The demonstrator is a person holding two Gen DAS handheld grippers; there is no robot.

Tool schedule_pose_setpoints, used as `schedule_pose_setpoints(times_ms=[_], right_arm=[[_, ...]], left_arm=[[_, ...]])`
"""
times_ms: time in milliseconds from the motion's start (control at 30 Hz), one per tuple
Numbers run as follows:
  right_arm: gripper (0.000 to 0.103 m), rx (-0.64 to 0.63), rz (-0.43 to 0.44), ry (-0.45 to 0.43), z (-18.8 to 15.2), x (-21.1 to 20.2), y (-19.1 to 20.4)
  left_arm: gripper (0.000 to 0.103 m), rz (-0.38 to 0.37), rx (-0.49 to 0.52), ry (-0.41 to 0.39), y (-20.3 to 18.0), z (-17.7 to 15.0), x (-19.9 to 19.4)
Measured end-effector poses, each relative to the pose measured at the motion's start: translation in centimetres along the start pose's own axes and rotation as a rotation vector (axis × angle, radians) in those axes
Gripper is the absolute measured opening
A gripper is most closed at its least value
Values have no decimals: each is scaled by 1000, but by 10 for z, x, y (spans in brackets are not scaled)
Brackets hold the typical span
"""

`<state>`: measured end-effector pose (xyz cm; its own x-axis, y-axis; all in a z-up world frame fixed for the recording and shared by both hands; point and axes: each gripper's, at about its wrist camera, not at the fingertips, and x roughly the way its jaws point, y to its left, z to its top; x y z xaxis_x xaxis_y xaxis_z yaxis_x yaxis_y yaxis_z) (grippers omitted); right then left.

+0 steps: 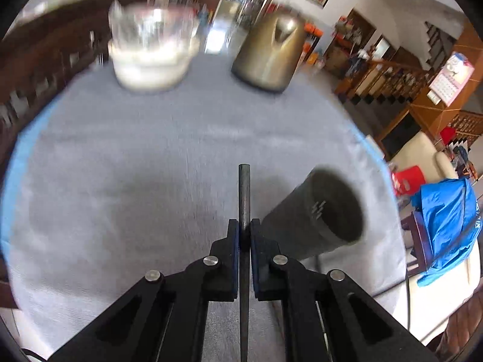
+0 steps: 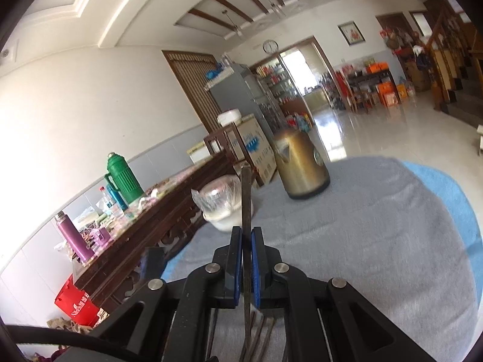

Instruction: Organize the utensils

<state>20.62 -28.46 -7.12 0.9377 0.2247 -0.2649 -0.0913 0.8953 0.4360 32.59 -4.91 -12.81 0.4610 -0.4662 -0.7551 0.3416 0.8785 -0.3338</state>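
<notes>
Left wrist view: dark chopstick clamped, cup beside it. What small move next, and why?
Probably swing the left gripper right, over the dark cylindrical cup: its jaws are shut on the thin dark chopstick, and the cup's open mouth stands just right of it on the grey tablecloth.

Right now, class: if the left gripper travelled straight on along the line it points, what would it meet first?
Probably the grey tablecloth: the left gripper, shut on a dark chopstick, tilts down toward bare cloth. The dark cup lies off to the right; the bowl and kettle stand farther off. Depth is uncertain.
</notes>
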Motion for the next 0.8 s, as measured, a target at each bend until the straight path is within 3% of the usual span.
schedule_pose_setpoints(times_ms=[267,467,800], right_arm=[[6,-12,-2,-163,34,-9,15],[6,1,-55,-240,45,1,17],[6,-50,-137,-184,24,33,13]], left_arm=[[7,-62,69,-243,-37,37,-93],[7,-121,98,-350,-62,56,-127],[7,-46,29,-516,-74,56,-126]])
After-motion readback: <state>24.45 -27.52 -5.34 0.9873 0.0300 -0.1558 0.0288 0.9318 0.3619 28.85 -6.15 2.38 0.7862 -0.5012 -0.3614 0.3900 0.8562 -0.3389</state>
